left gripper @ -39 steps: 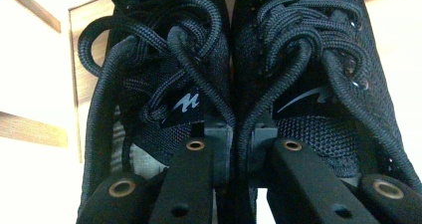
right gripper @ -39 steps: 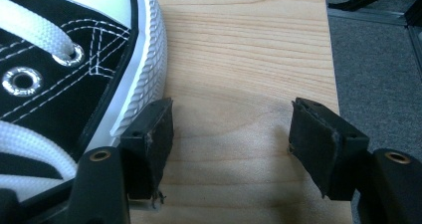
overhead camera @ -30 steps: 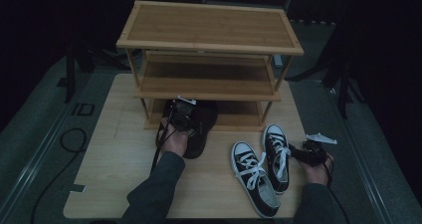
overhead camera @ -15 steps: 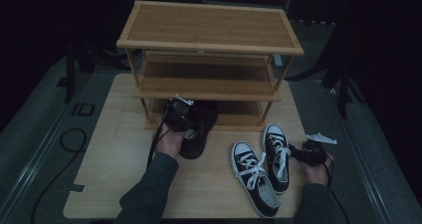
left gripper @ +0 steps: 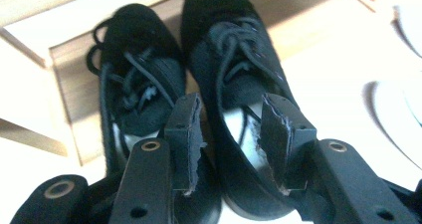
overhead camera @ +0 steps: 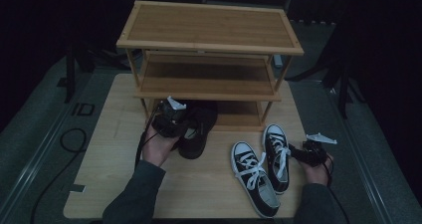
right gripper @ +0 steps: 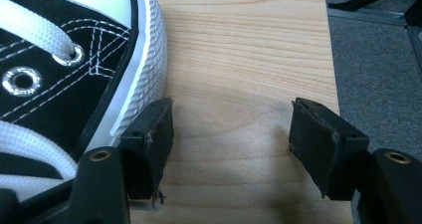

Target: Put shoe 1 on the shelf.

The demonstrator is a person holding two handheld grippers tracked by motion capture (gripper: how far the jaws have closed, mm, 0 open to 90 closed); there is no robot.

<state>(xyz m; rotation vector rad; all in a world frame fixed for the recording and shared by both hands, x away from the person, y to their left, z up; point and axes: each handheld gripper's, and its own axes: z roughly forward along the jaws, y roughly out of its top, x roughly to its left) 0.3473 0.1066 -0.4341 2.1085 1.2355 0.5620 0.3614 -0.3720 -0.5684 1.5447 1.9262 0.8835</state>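
The left gripper [left gripper: 231, 134] has just been opened and is drawn back, jaws parted astride the heel of the released black shoe [left gripper: 234, 69] on the rack's bottom shelf [overhead camera: 239, 115], while the right gripper [right gripper: 231, 134] is held open beside the sneaker [right gripper: 64, 69].

The toes of the two black lace-up suede shoes [overhead camera: 199, 129] are lying in shadow under the lowest shelf of the three-tier bamboo shoe rack [overhead camera: 209, 45], hard to make out. In the right gripper view, the black-and-white canvas sneaker [right gripper: 64, 69] is running off the left edge.
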